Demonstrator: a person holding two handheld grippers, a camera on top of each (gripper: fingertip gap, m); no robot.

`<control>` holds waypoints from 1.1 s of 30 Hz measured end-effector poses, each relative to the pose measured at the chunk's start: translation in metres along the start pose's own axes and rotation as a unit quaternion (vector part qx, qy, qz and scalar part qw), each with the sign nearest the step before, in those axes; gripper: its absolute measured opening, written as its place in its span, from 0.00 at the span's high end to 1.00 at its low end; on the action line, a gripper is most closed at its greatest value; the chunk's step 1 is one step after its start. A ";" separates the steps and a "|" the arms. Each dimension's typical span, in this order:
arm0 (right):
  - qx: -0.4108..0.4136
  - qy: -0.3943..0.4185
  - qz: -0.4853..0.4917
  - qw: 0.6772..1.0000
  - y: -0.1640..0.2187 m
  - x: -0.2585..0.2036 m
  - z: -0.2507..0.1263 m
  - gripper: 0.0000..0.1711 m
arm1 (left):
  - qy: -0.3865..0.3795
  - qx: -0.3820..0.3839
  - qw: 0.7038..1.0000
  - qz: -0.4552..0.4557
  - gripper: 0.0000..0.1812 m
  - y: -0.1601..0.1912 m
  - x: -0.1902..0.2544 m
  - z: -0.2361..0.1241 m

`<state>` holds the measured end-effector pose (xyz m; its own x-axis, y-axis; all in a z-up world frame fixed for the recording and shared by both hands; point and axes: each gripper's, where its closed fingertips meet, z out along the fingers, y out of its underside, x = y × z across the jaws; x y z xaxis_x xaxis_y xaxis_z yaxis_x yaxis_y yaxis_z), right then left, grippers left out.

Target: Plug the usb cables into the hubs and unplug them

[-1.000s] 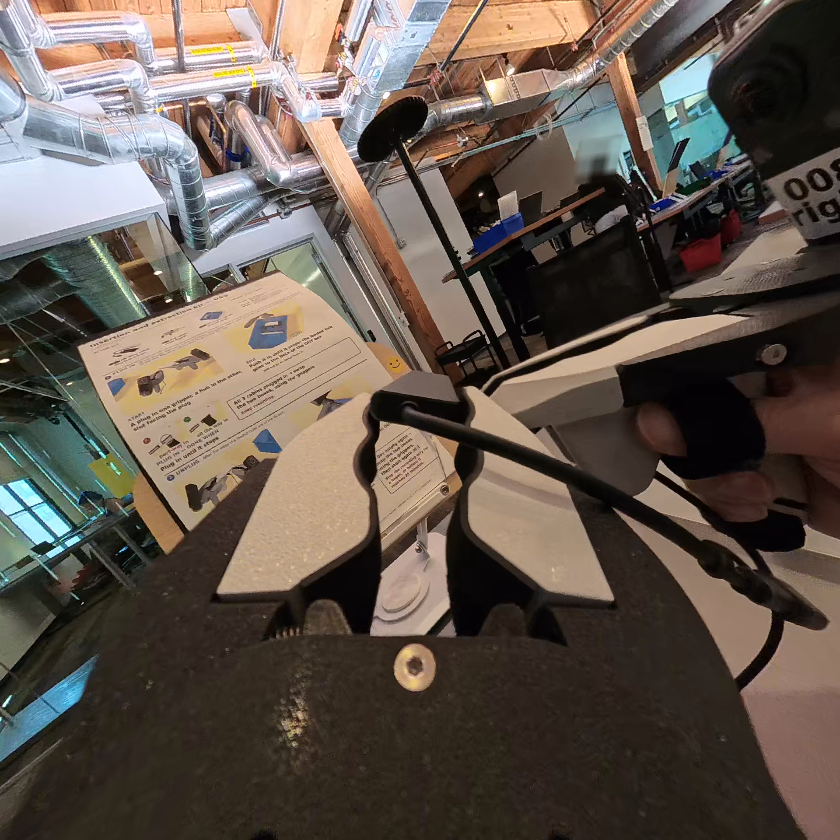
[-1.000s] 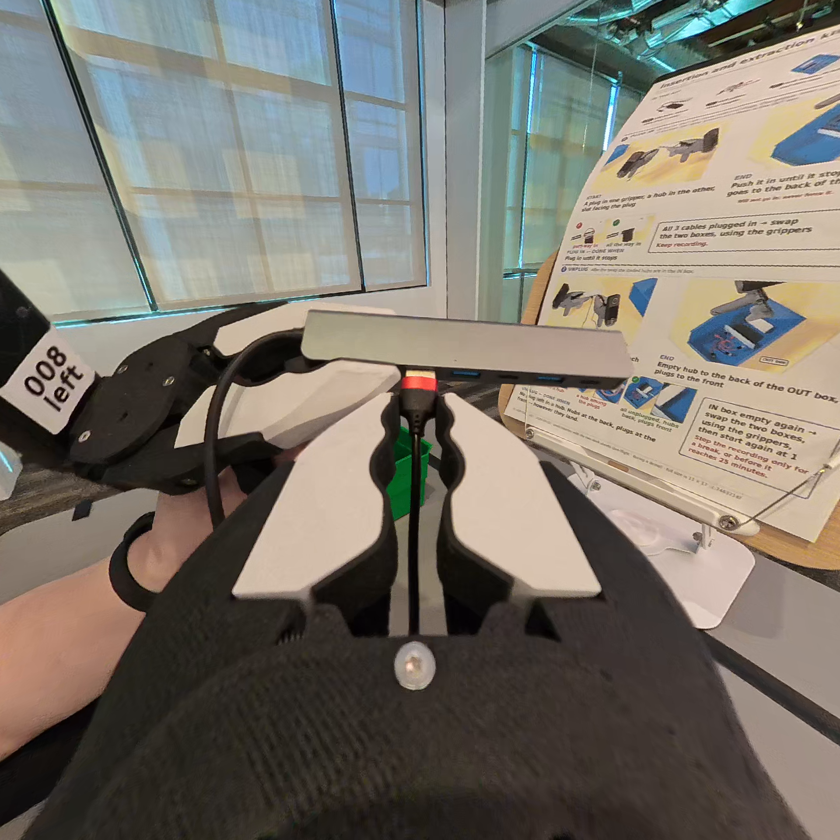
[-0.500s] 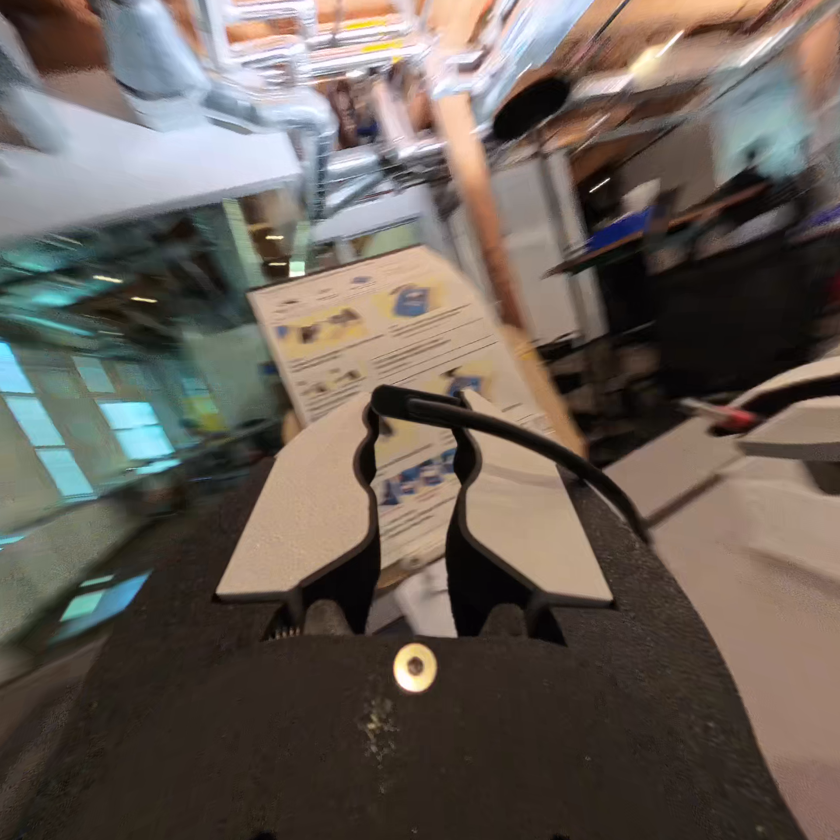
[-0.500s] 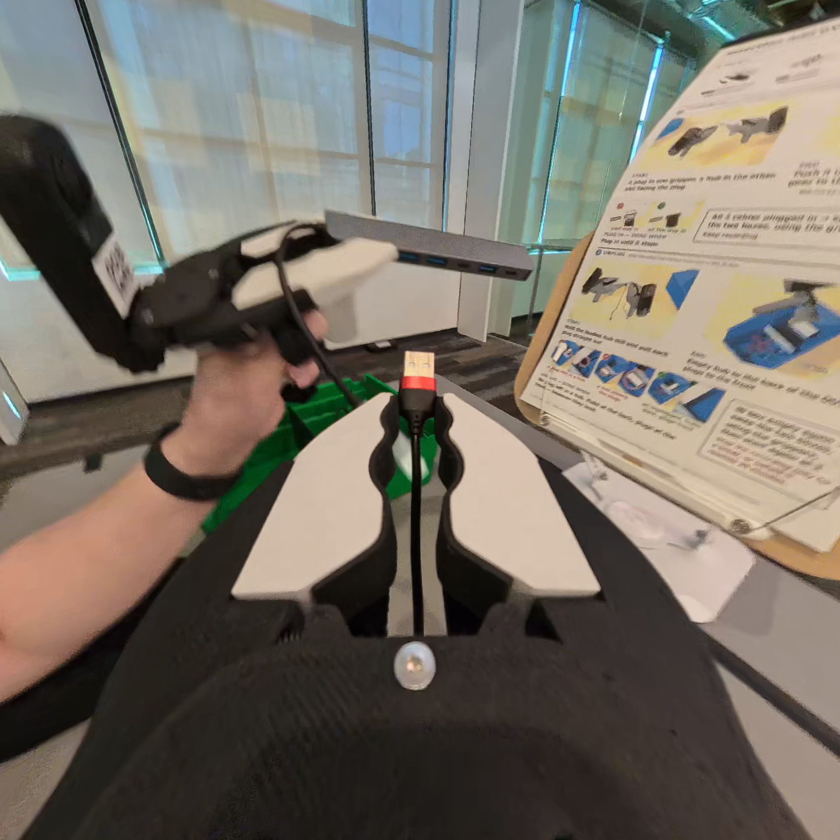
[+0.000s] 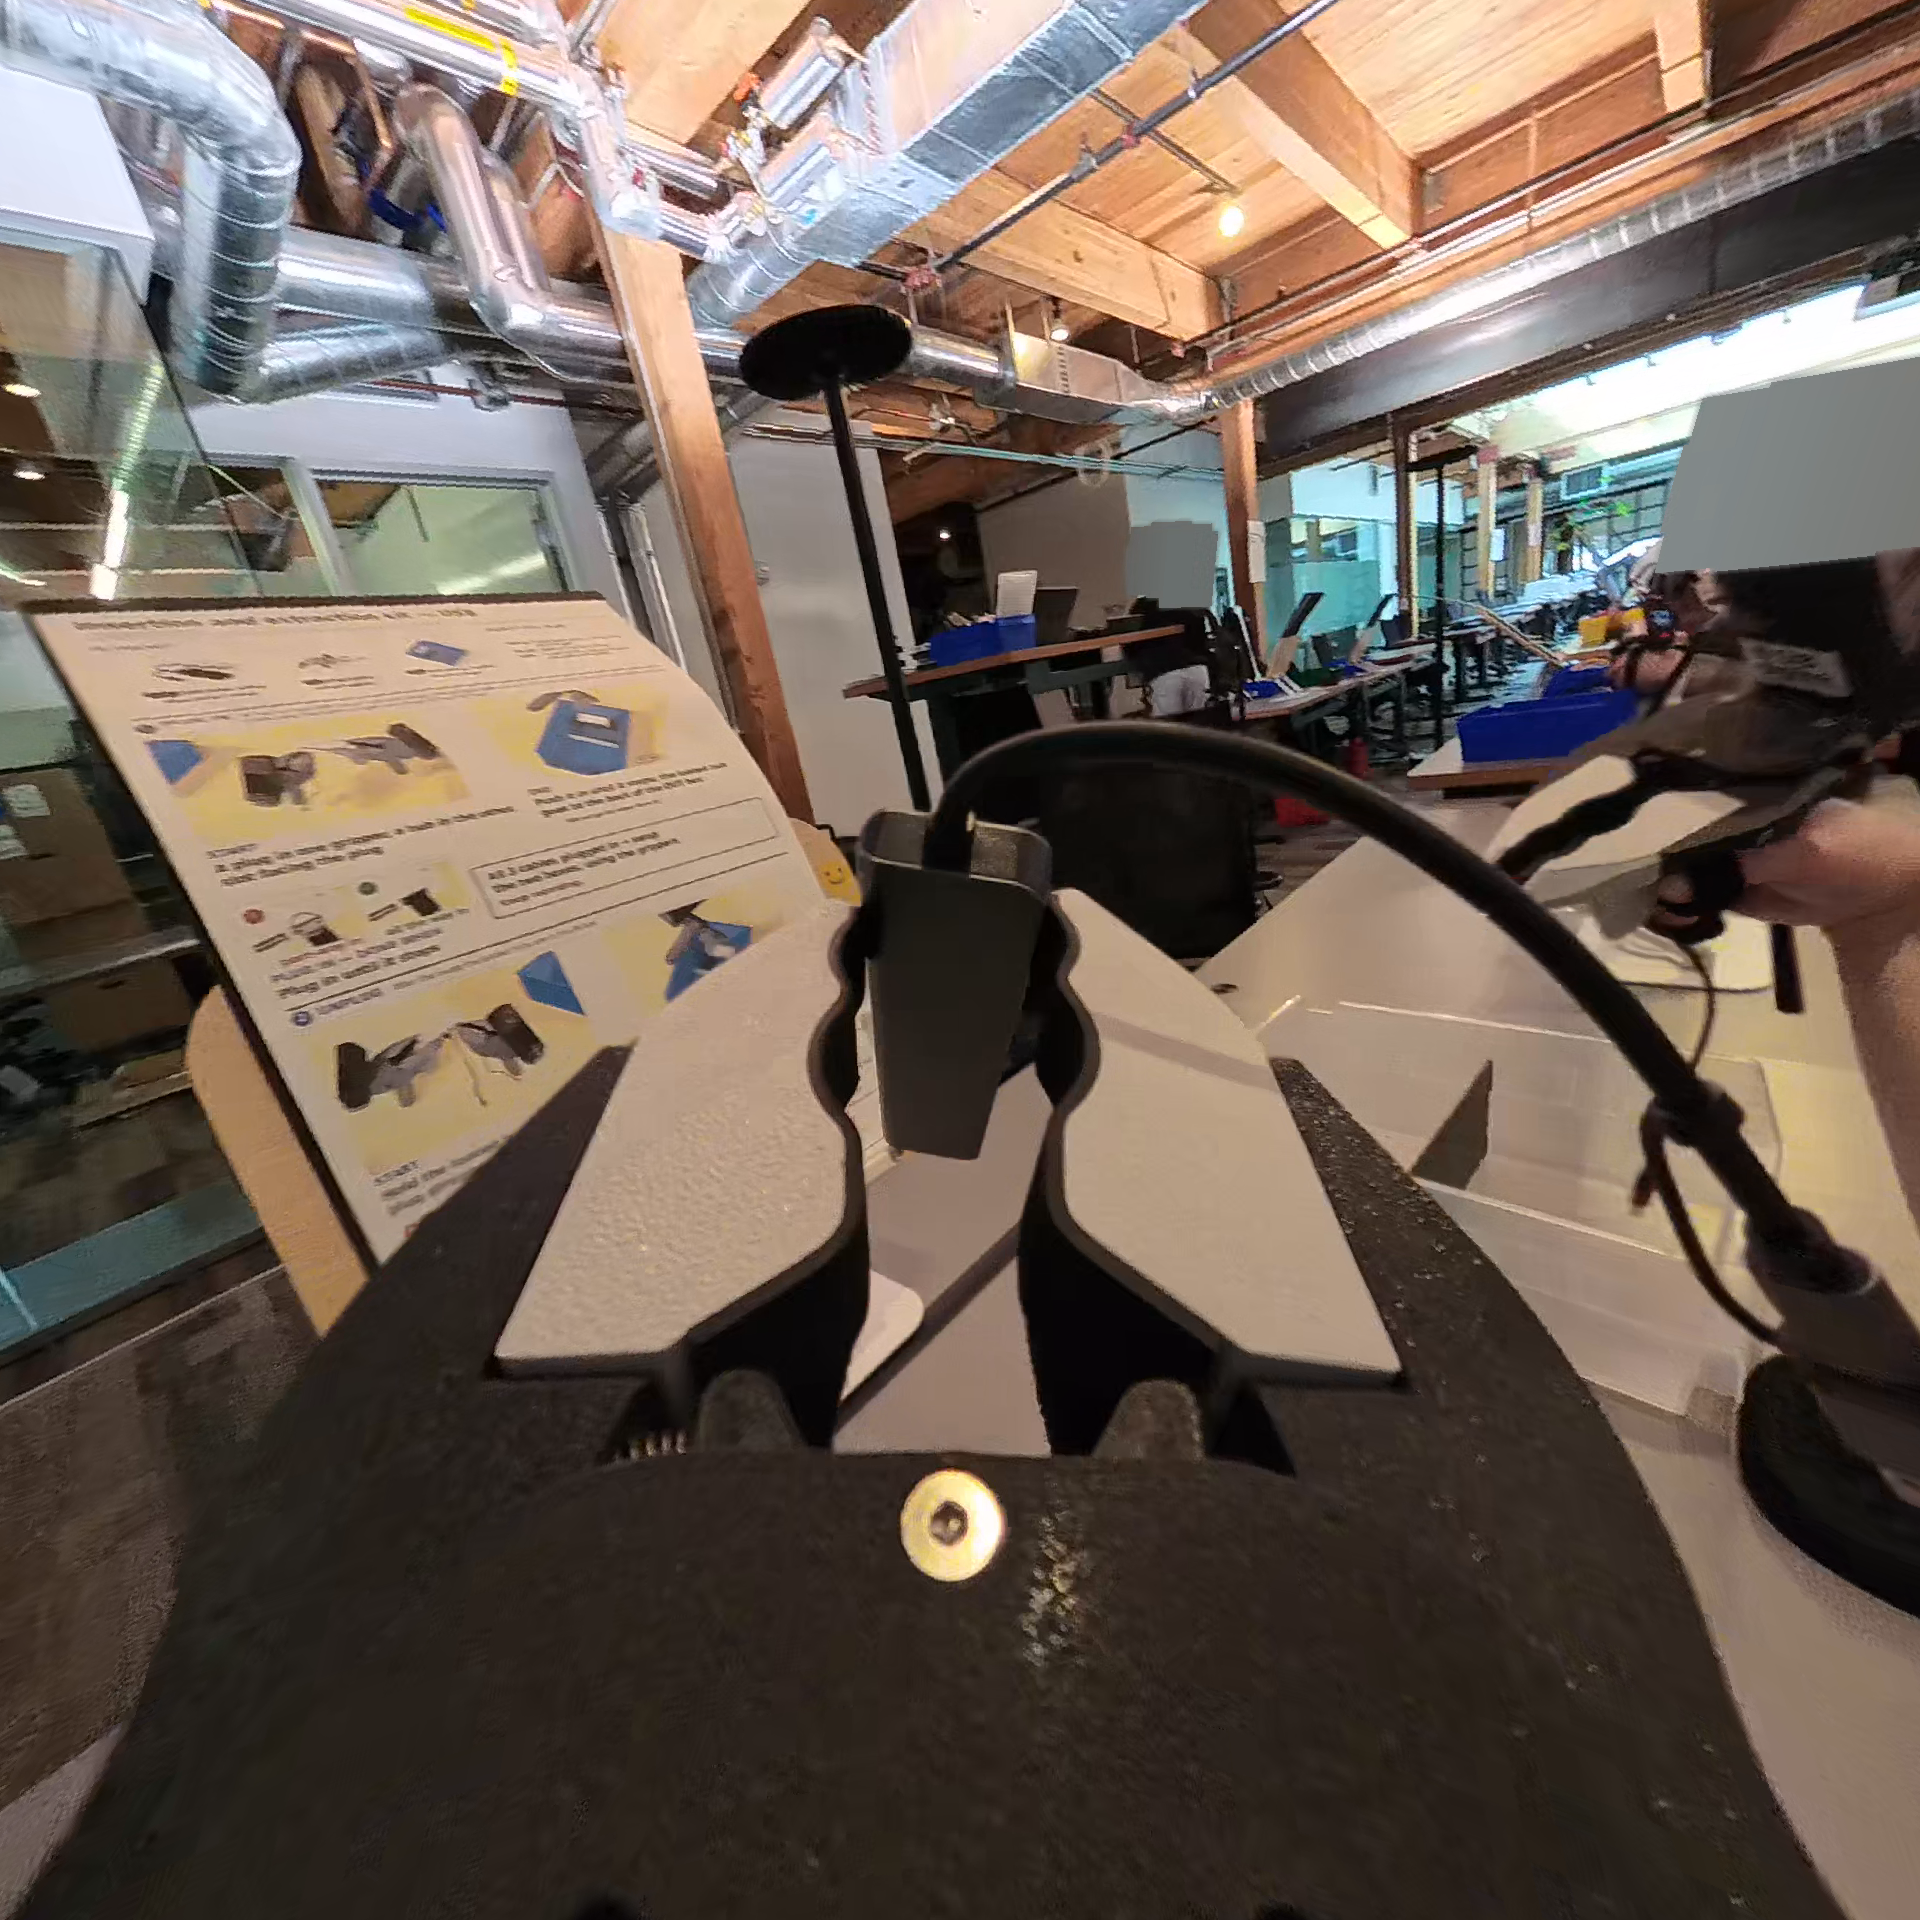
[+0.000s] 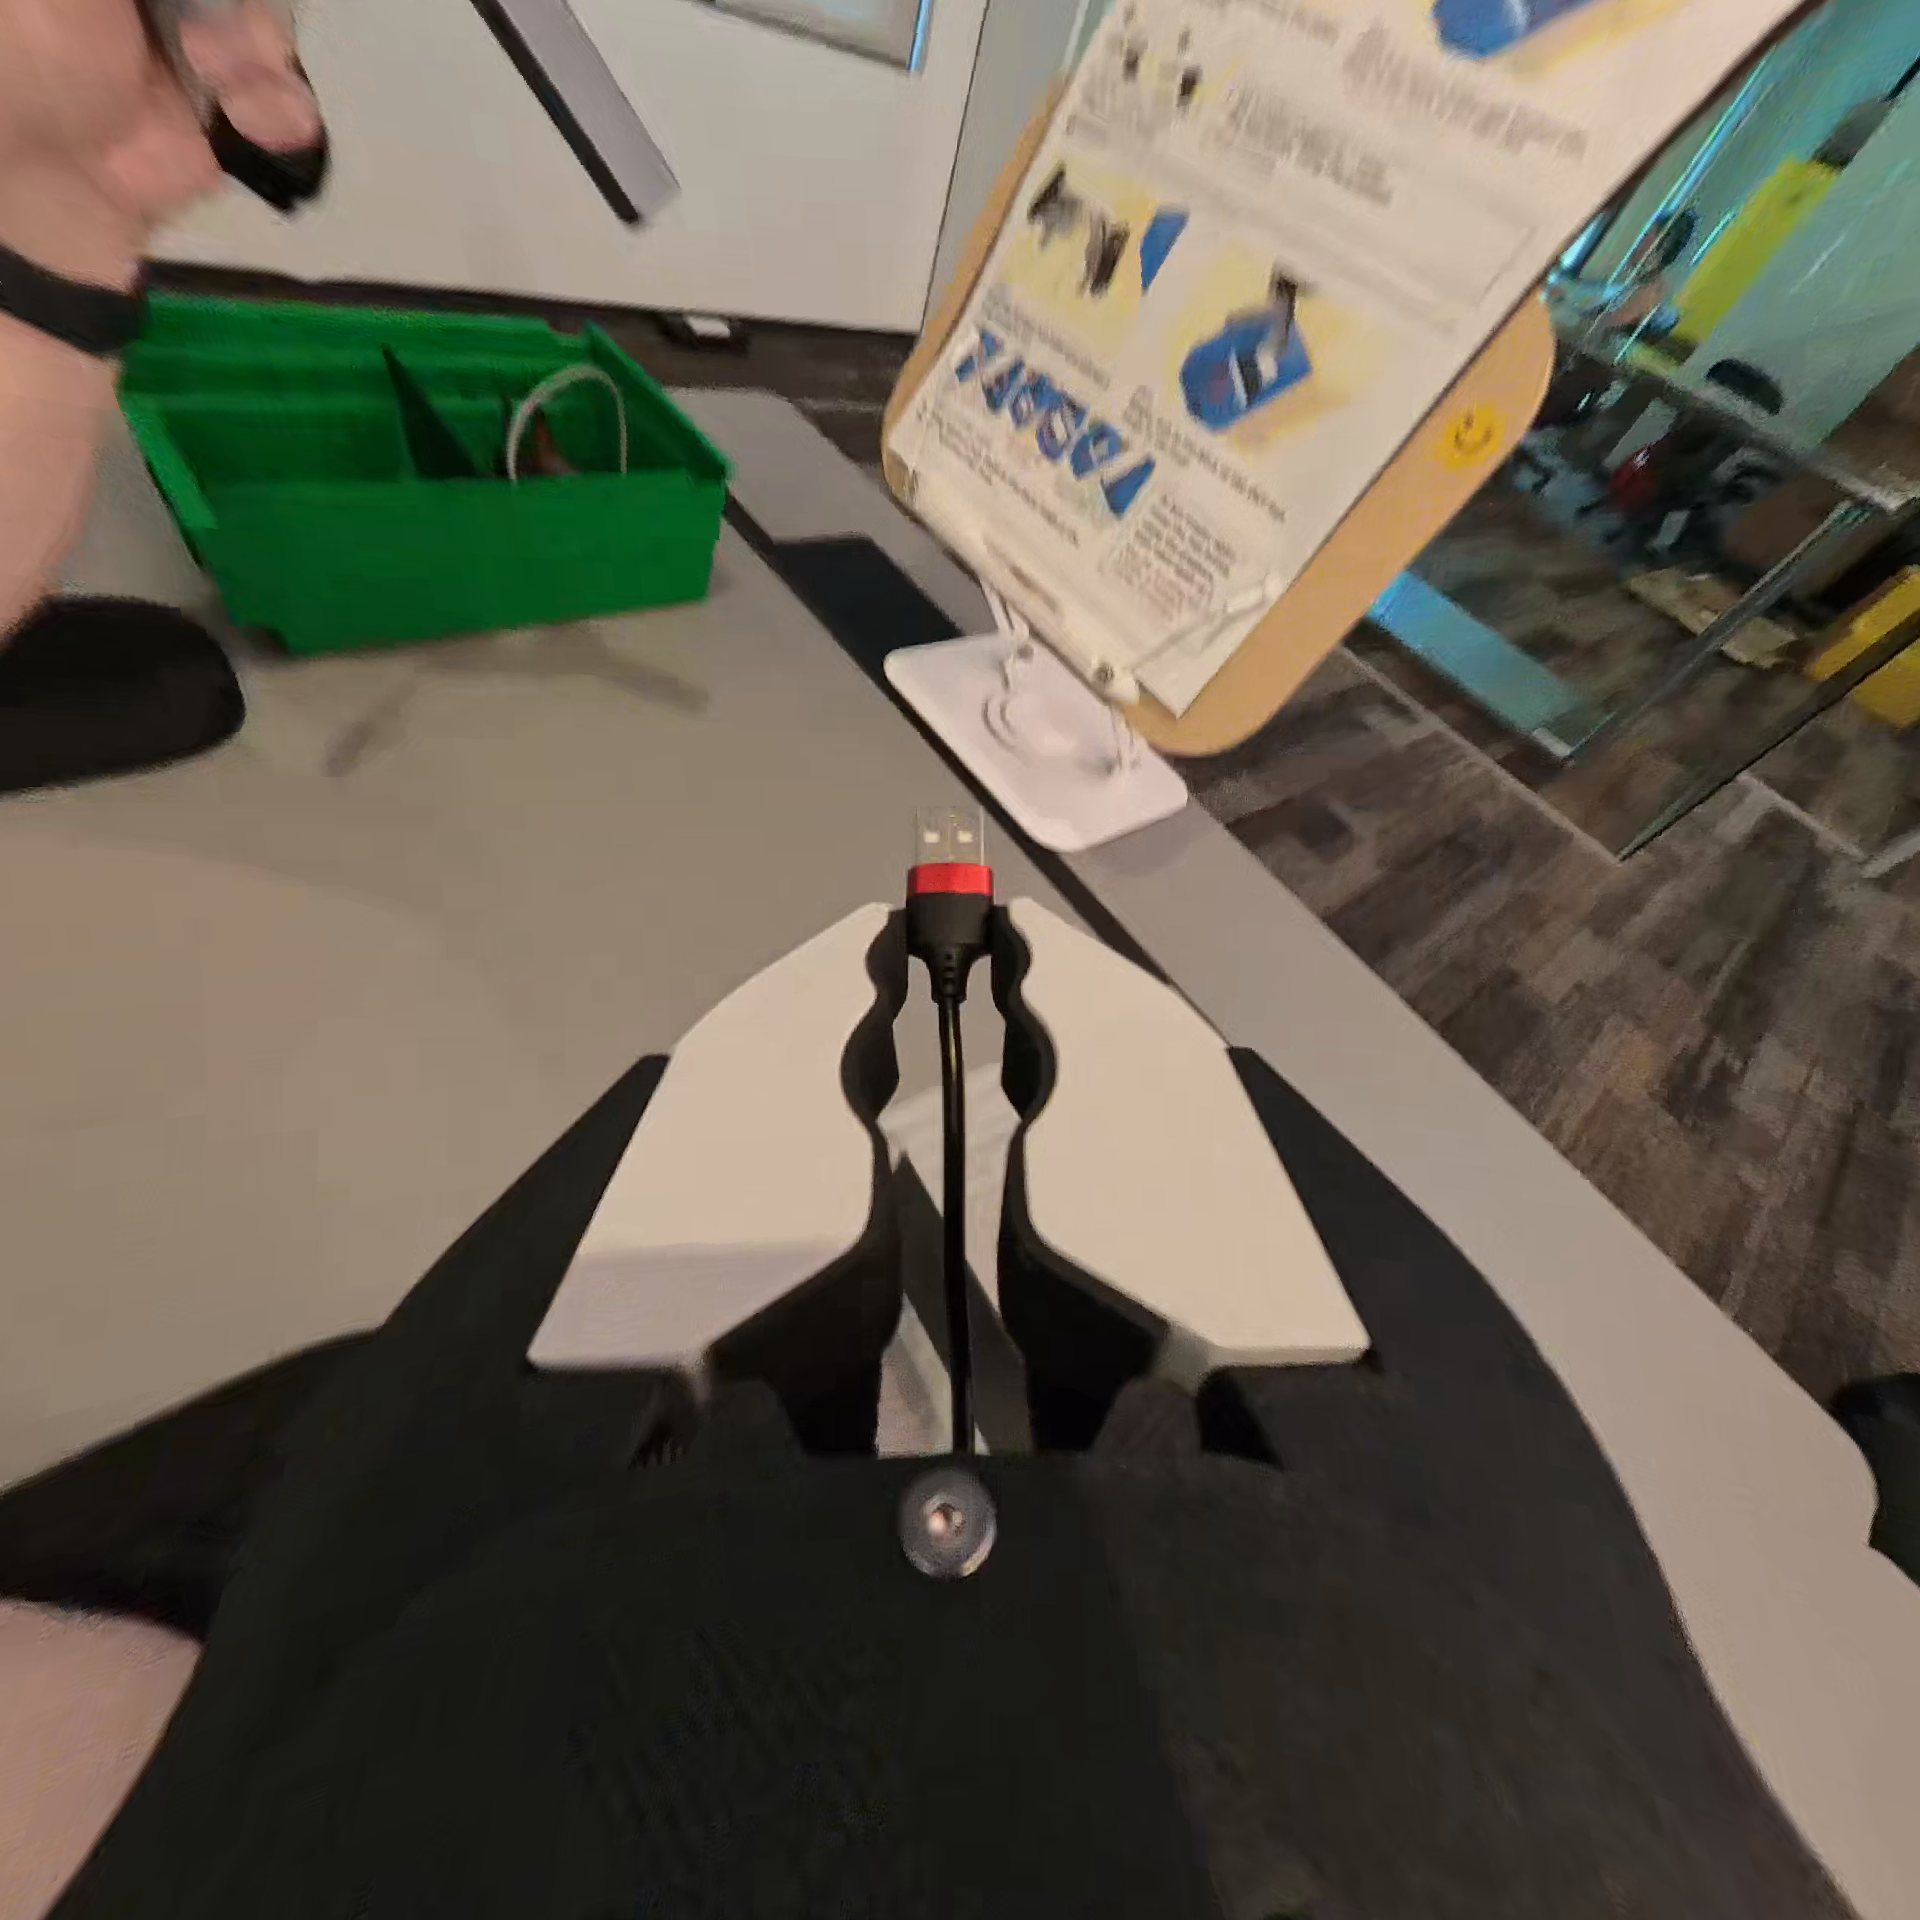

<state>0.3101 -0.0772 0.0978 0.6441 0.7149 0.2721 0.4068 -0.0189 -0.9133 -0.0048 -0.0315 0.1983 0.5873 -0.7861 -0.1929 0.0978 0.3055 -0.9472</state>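
Note:
My left gripper is shut on a dark grey USB hub, held end-on with its own black cable arching off to the right. The same hub shows blurred at the top left of the right wrist view, beside the hand holding the left gripper. My right gripper is shut on a black USB cable whose red-collared metal plug sticks out past the fingertips, free in the air above the grey table. Plug and hub are well apart. The right gripper also shows far right in the left wrist view.
A green divided bin with a white cable in it stands on the table at the back left. An instruction board on a white stand is at the table's far edge; it also shows in the left wrist view. The table edge runs diagonally on the right.
The red-collared plug was in the hub one second ago; now it is out. The two grippers have moved apart, the hub up and left, my right gripper tilted down toward the table.

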 end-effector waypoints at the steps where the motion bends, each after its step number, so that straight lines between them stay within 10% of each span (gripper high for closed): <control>1: -0.007 -0.013 0.007 1.000 0.013 0.002 0.001 0.90 | 0.007 -0.004 1.000 -0.001 0.83 0.002 0.004 0.002; 10: -0.139 -0.183 0.208 0.951 0.123 -0.017 0.024 0.83 | 0.038 -0.021 0.999 0.001 0.83 0.009 0.022 0.011; 15: -0.065 -0.057 0.149 0.985 0.080 0.021 0.023 0.71 | 0.091 -0.009 0.995 -0.040 0.83 0.005 0.038 0.012; 21: 0.102 0.139 -0.113 0.978 -0.066 0.019 0.047 0.56 | 0.153 0.000 0.981 -0.121 0.83 0.010 0.063 0.024; 26: 0.210 0.059 -0.286 0.933 -0.127 -0.097 0.106 0.75 | 0.125 -0.010 0.983 -0.136 0.83 0.026 0.064 0.037; 33: 0.181 0.099 -0.279 0.938 -0.126 -0.118 0.165 0.82 | 0.121 0.004 0.981 -0.151 0.83 0.029 0.071 0.042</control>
<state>0.0761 -0.0443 0.1308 0.5189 0.3988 0.7561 0.4932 0.5827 -0.6459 0.0737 -0.0555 0.1679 0.3222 -0.9458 0.0405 0.2443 0.0417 -0.9688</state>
